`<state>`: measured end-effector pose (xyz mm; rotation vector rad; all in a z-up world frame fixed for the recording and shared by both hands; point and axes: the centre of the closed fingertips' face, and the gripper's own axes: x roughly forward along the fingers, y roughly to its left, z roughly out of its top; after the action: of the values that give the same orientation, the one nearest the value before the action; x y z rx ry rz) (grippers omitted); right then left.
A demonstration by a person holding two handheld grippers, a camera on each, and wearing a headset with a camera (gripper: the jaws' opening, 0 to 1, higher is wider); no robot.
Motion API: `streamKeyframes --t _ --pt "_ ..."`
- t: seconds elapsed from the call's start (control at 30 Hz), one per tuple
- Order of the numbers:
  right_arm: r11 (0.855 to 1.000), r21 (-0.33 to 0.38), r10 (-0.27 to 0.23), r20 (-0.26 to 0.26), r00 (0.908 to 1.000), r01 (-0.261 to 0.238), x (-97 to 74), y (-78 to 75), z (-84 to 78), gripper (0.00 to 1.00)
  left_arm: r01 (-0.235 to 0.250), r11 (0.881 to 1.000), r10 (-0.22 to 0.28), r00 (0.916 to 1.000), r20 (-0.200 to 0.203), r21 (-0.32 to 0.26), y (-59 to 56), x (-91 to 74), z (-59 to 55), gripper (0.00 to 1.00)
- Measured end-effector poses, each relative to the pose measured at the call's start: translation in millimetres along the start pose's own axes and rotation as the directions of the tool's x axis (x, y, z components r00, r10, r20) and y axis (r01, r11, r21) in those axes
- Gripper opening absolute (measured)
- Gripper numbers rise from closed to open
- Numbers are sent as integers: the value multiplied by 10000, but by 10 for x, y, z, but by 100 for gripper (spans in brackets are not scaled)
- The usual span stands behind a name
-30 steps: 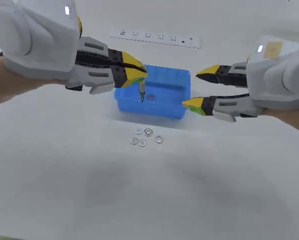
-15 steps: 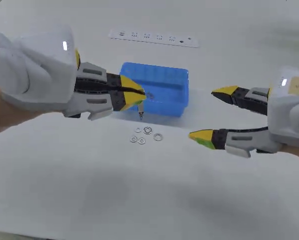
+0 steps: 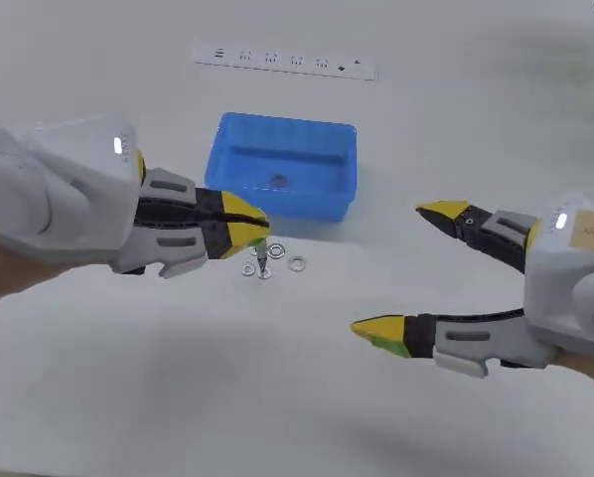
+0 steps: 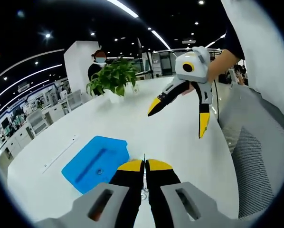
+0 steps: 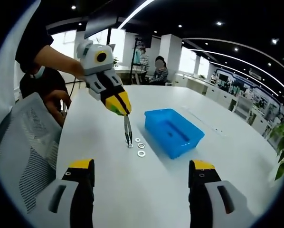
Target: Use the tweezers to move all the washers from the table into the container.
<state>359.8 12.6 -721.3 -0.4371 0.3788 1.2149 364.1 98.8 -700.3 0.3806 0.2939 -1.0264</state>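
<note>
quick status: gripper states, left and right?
Left gripper: shut on the tweezers, tips down at the washers.
Right gripper: open, holding nothing.

A big open-plan office, or perhaps a showroom; dark ceiling (image 5: 203, 12) with strip lights (image 5: 135, 10) and spots (image 5: 219, 23); white pillars (image 5: 173, 52); rows of desks (image 4: 37, 123) far off; a potted plant (image 4: 112, 78); a mesh chair (image 5: 23, 137); people (image 5: 160, 75) at the back; one long white table (image 3: 277, 397) with a power strip (image 3: 282, 62).
</note>
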Motion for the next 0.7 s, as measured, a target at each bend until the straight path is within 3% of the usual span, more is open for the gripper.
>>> streamKeyframes --t 0.07,0.13,0.5,0.7 --pt "9997 97 206 -83 9998 -205 33 41 -33 88 -55 9999 57 9998 212 -123 9 45 28 5" --pt "9963 430 747 -165 9971 -739 71 143 -55 91 -85 9997 91 9996 256 -227 28 36 34 5" --pt "9942 424 990 -127 9950 -984 194 210 -7 91 2 9985 36 9976 689 -555 8 -11 119 5" --pt "9928 541 1081 -255 9938 -1066 189 254 -53 96 2 9984 34 9980 624 -573 0 -22 95 5"
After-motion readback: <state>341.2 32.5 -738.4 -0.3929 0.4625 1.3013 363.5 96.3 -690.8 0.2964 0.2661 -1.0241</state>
